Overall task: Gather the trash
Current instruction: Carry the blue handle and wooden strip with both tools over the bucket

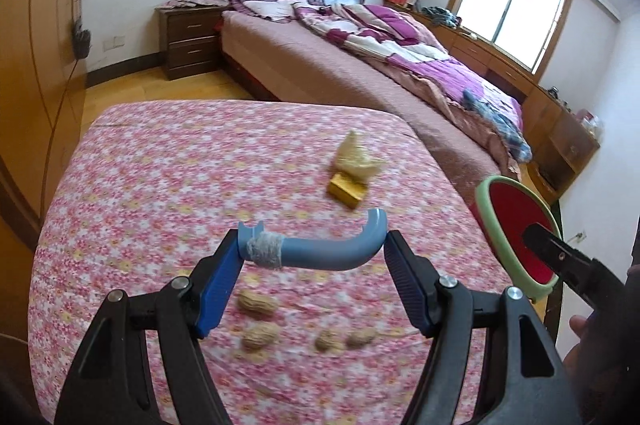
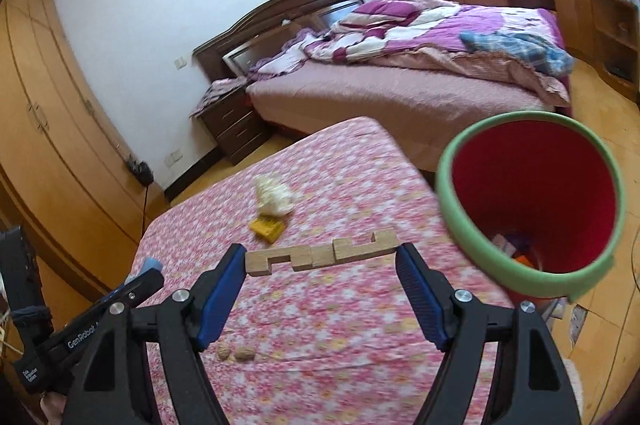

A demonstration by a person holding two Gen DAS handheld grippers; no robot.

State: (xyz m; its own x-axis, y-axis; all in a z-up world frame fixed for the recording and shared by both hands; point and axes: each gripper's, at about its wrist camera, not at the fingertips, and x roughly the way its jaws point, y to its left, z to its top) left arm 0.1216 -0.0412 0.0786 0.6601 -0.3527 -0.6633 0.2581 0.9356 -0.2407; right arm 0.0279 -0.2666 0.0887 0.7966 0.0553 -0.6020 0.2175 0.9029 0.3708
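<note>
Left gripper (image 1: 314, 251) has its jaws wide and clamped end-on across a curved blue plastic handle piece (image 1: 316, 251), one pad on each end, so the piece spans the whole gap. Its long axis runs crosswise between the pads, roughly level; the hooked end curls up by the right pad, and a grey wrapped band sits near the left end. Right gripper (image 2: 322, 255) is the same story: jaws wide, pinching a notched wooden block piece (image 2: 322, 253) by its two ends, long axis across the jaws, notches facing up and down. End-to-end grips probably because both pieces are long and thin, and lying flat that was the easy pinch.

Both loads hang above the pink floral tabletop (image 1: 160, 185). Red bin with green rim (image 2: 532, 201) stands off the table's right edge, mouth tilted toward the right camera, some trash already inside; likely the drop target, nearer the right gripper.

Still on the cloth: crumpled tissue (image 1: 358, 161), touching a yellow box (image 1: 347, 193), plus peanut shells (image 1: 258, 305) nearer the left camera.
</note>
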